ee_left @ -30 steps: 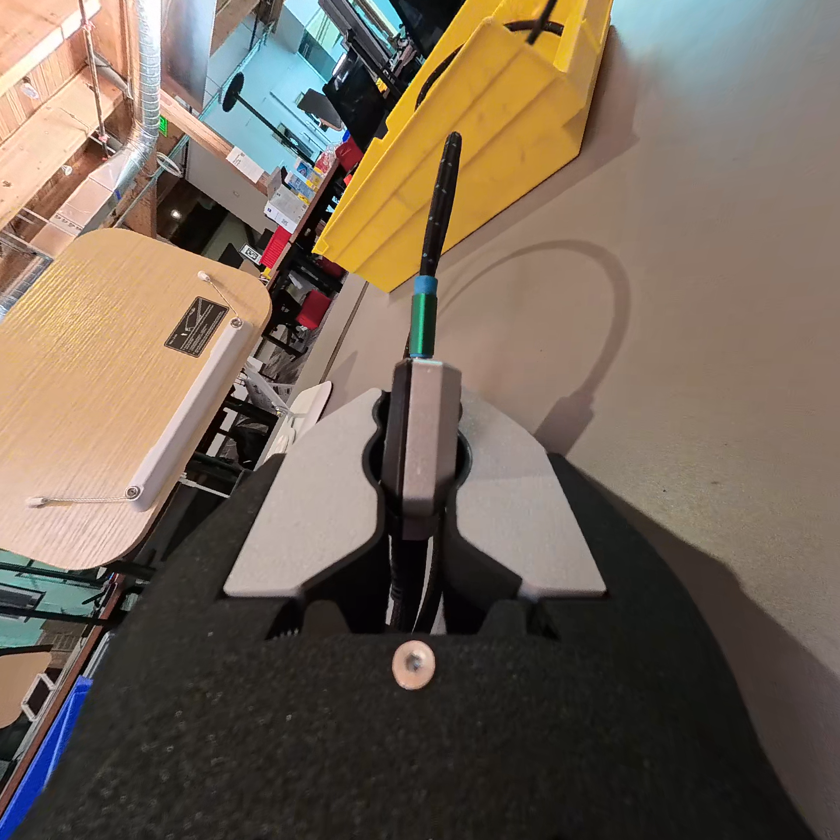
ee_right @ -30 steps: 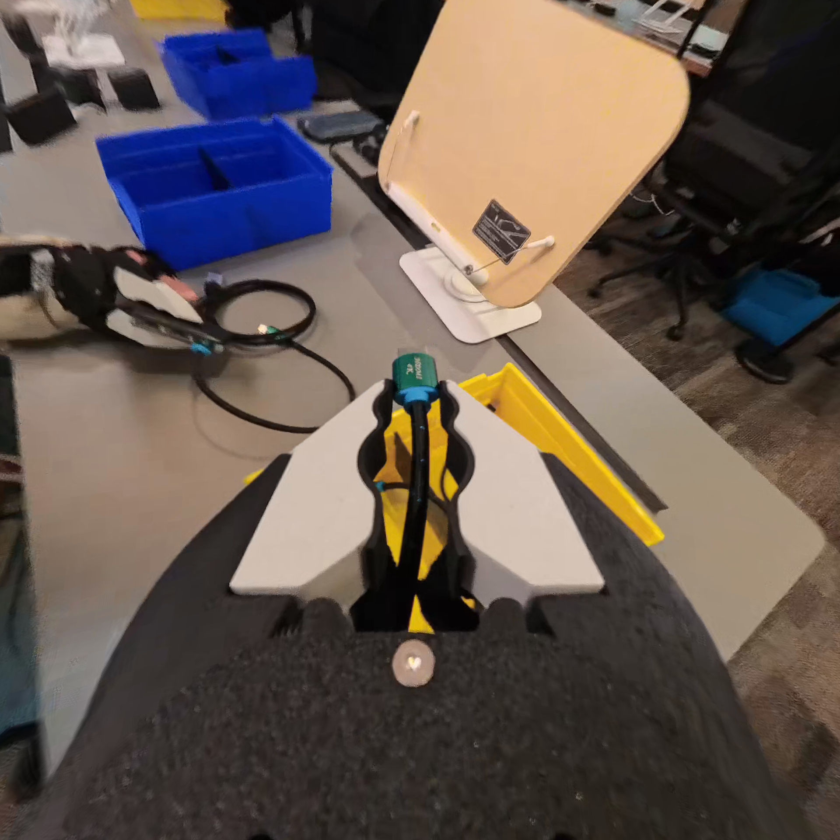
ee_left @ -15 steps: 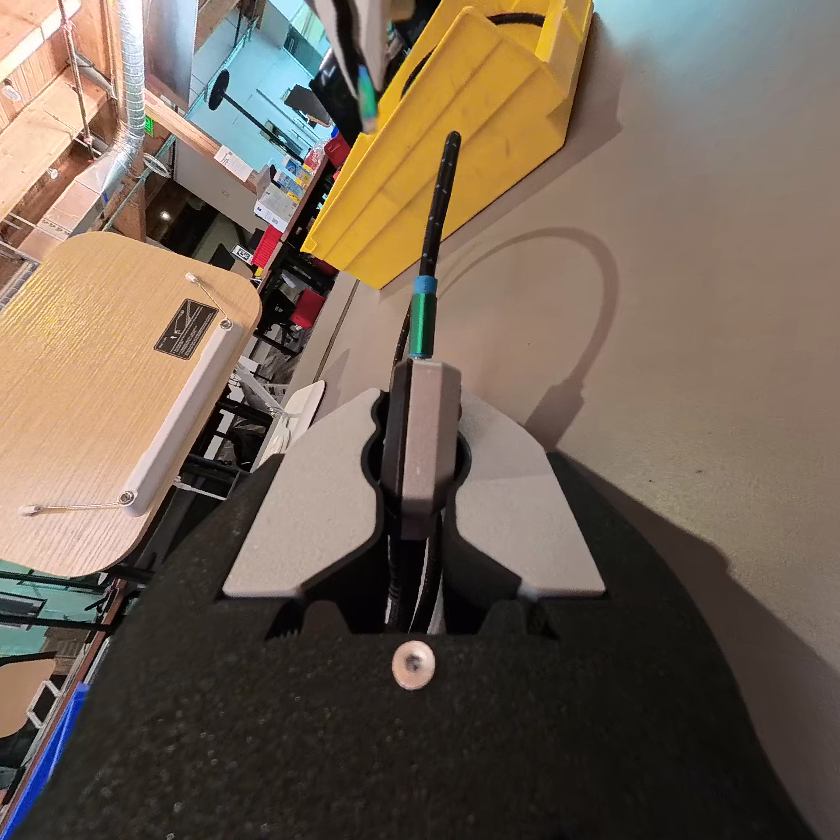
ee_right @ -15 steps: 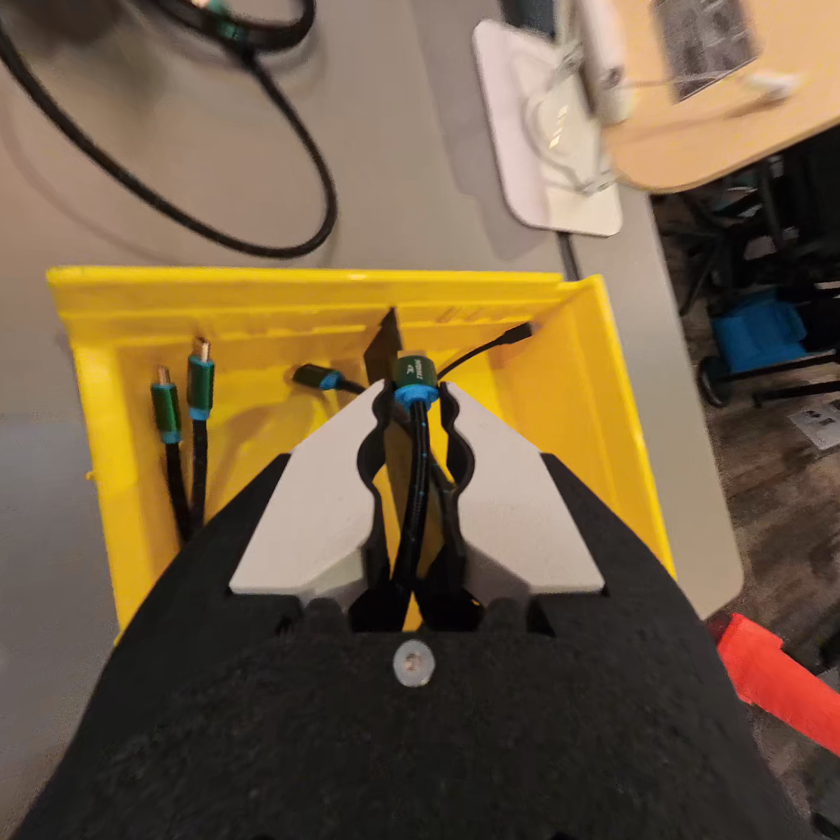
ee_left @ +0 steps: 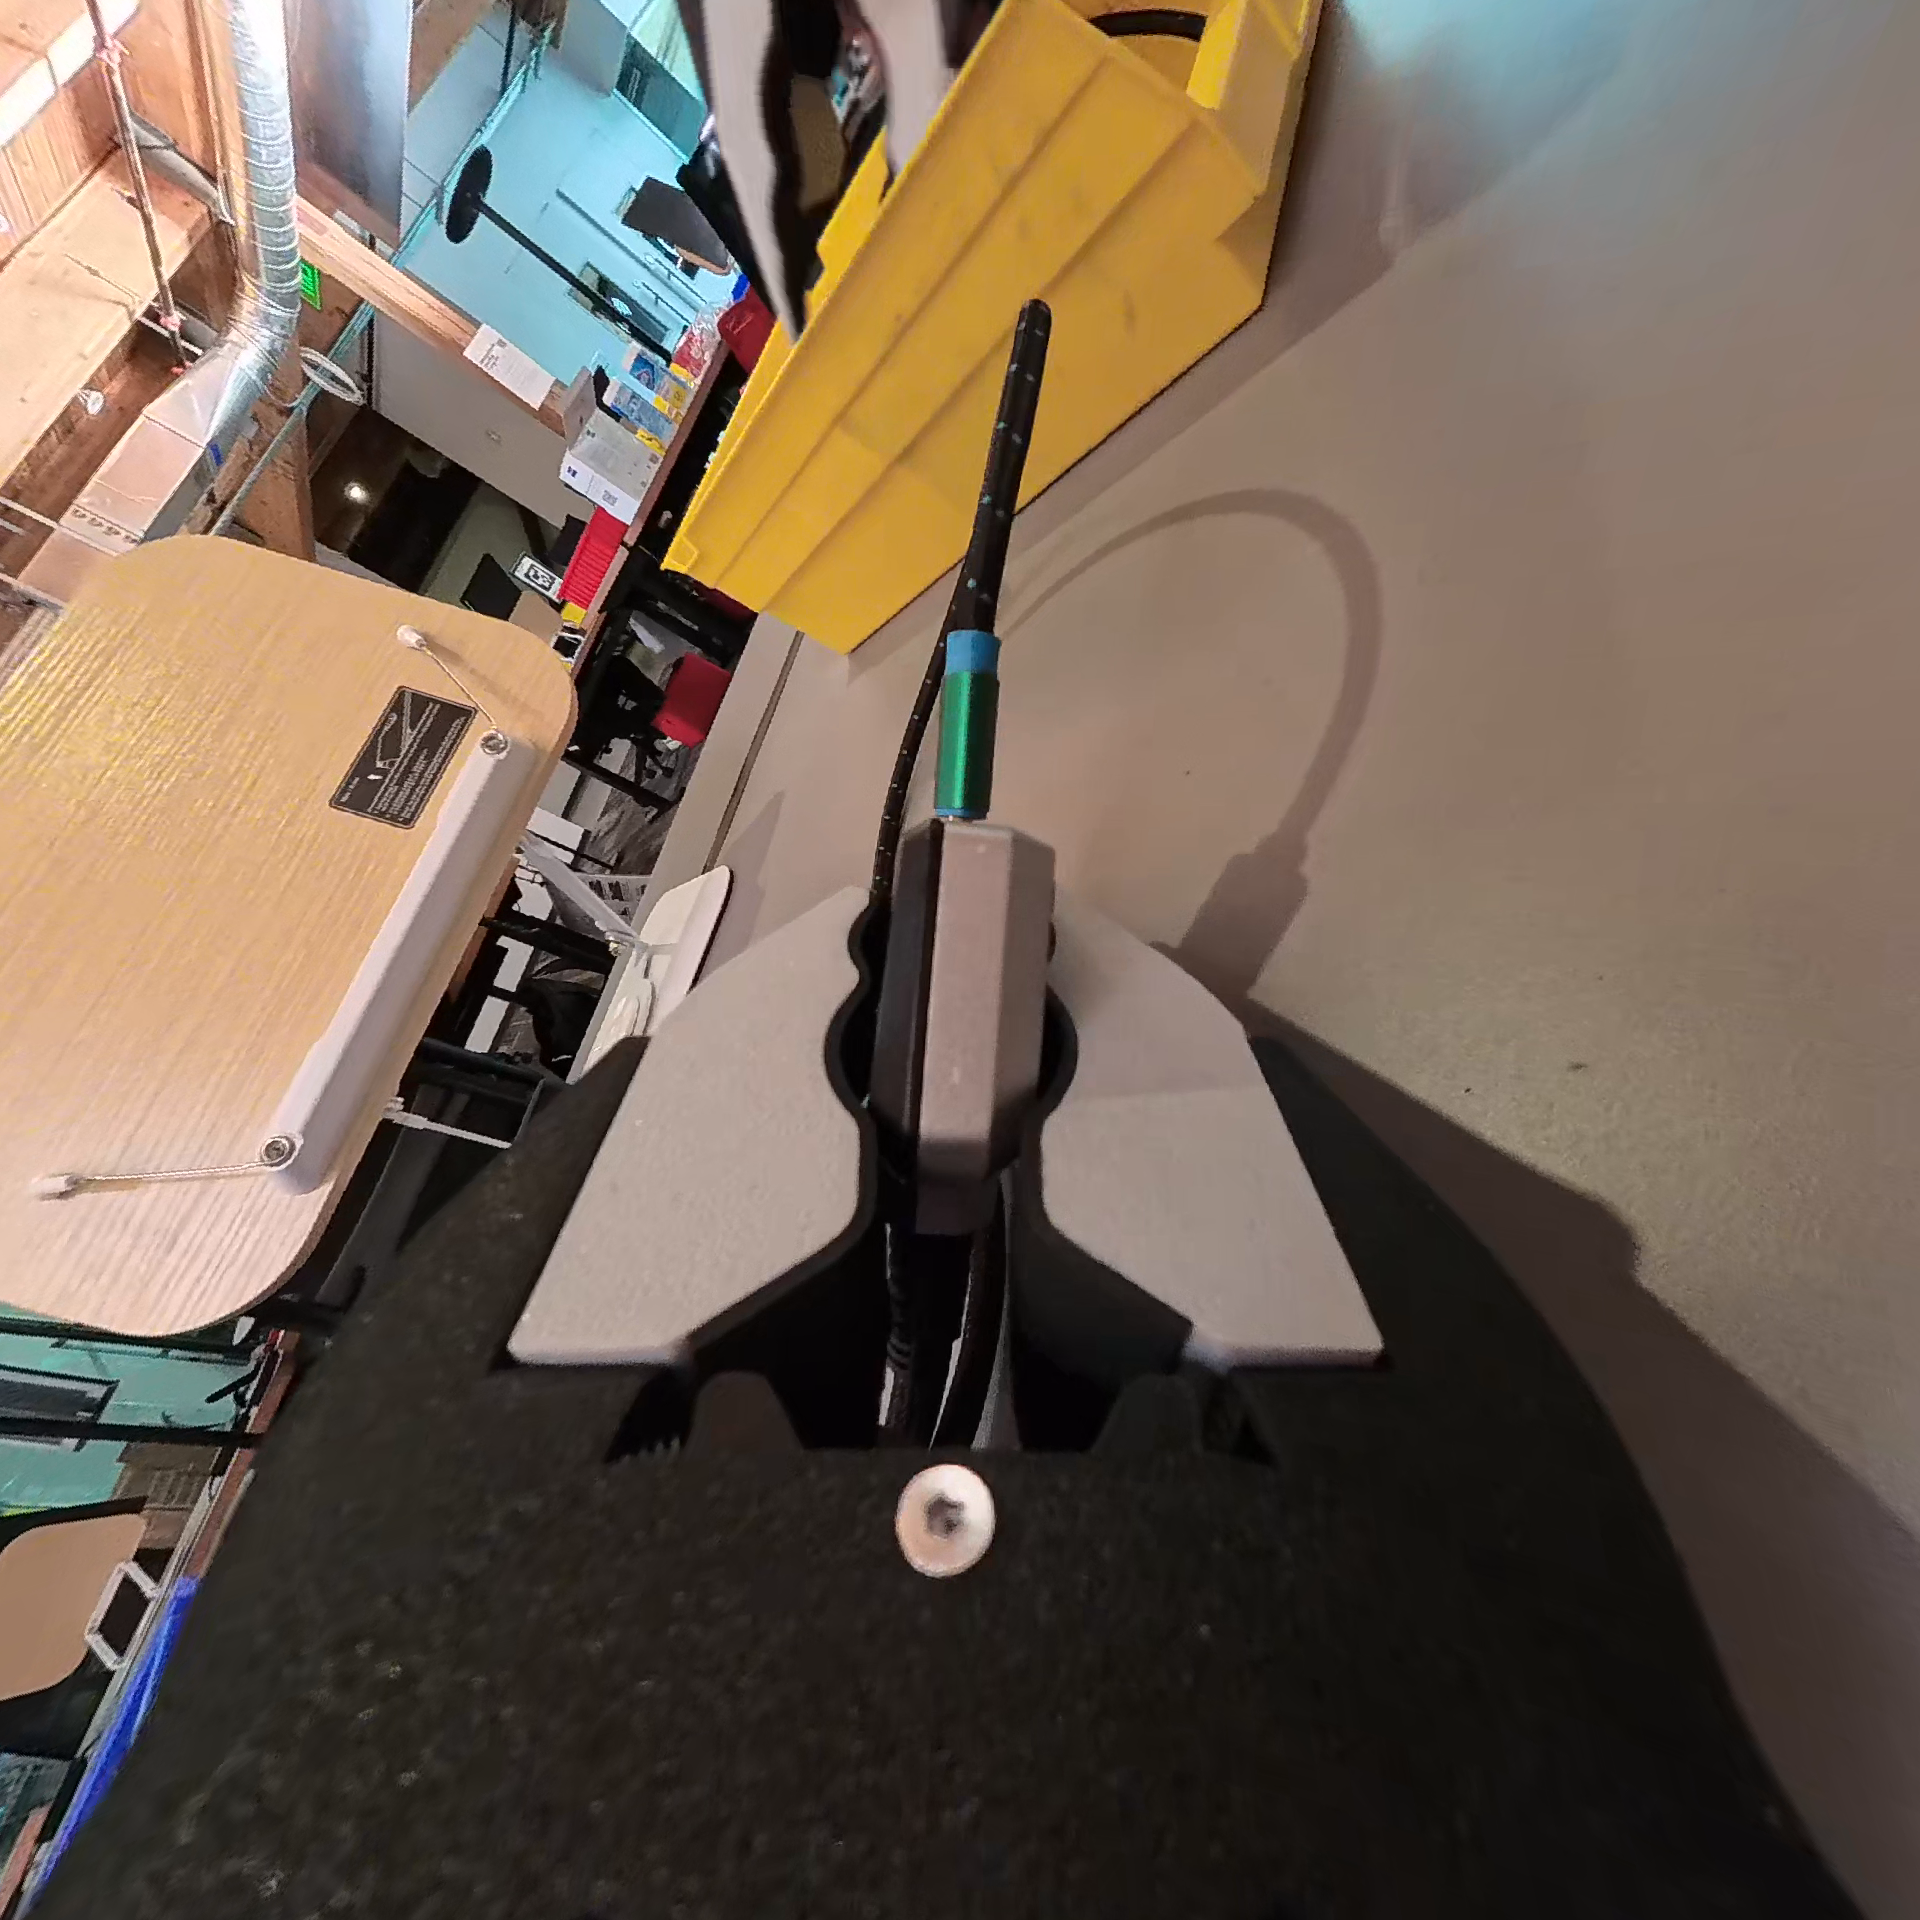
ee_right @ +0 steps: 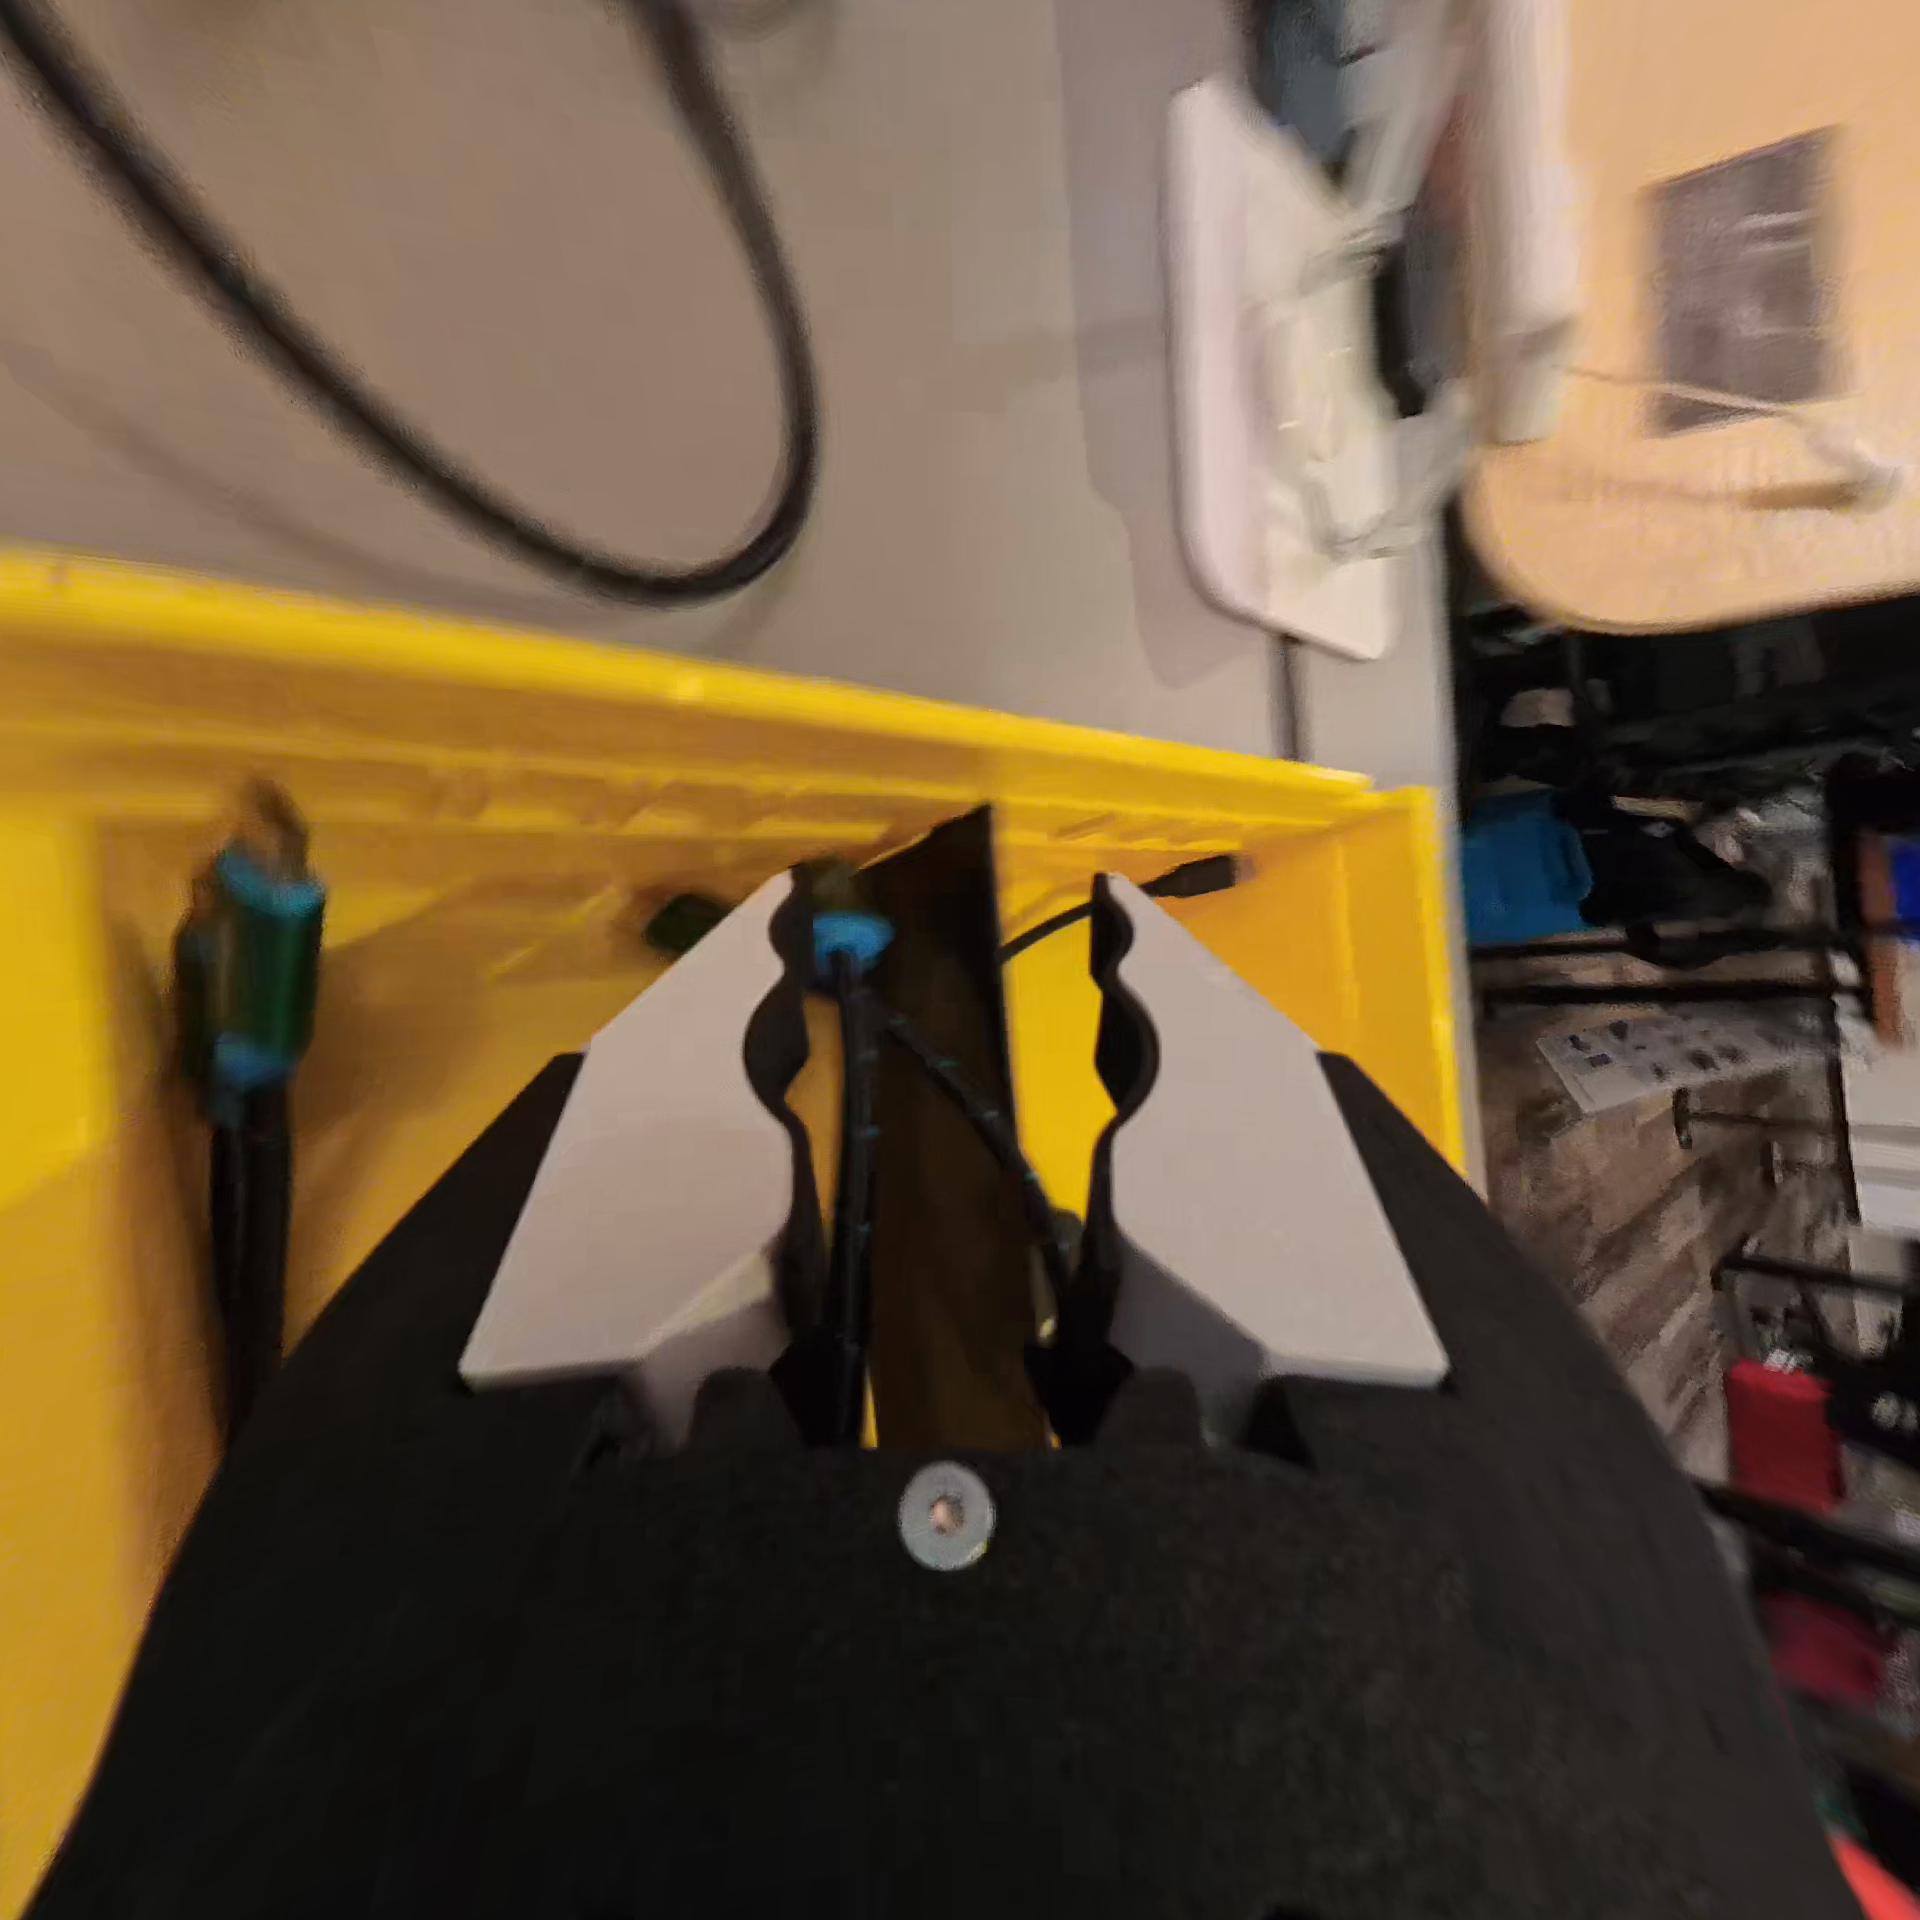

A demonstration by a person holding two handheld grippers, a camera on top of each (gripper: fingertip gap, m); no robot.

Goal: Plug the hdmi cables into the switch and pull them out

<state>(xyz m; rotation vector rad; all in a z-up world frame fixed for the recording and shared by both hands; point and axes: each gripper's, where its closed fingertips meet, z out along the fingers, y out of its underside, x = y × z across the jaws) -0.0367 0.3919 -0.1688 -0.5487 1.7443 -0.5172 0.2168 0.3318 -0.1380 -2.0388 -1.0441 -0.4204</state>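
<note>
In the left wrist view my left gripper (ee_left: 961,914) is shut on the grey HDMI switch (ee_left: 971,1023), held on edge above the table. A green and blue HDMI plug (ee_left: 964,732) sits in the switch's far end, and its black cable (ee_left: 1003,457) arcs away. In the right wrist view my right gripper (ee_right: 940,904) is open over the yellow bin (ee_right: 665,717). A green and blue HDMI plug (ee_right: 844,930) lies by its left finger, loose between the jaws. More green plugs (ee_right: 249,966) lie in the bin at left. The view is blurred.
A wooden board on a white stand (ee_left: 218,914) stands at the table's edge, also blurred in the right wrist view (ee_right: 1683,343). The yellow bin (ee_left: 997,312) lies ahead of the left gripper. A black cable loop (ee_right: 623,416) lies on the grey table beyond the bin. Spacing between my two grippers at the tips: around 25 cm.
My right gripper swung over the yellow bin and opened, letting go of the green HDMI plug it held. My left gripper has barely moved and still holds the switch.
</note>
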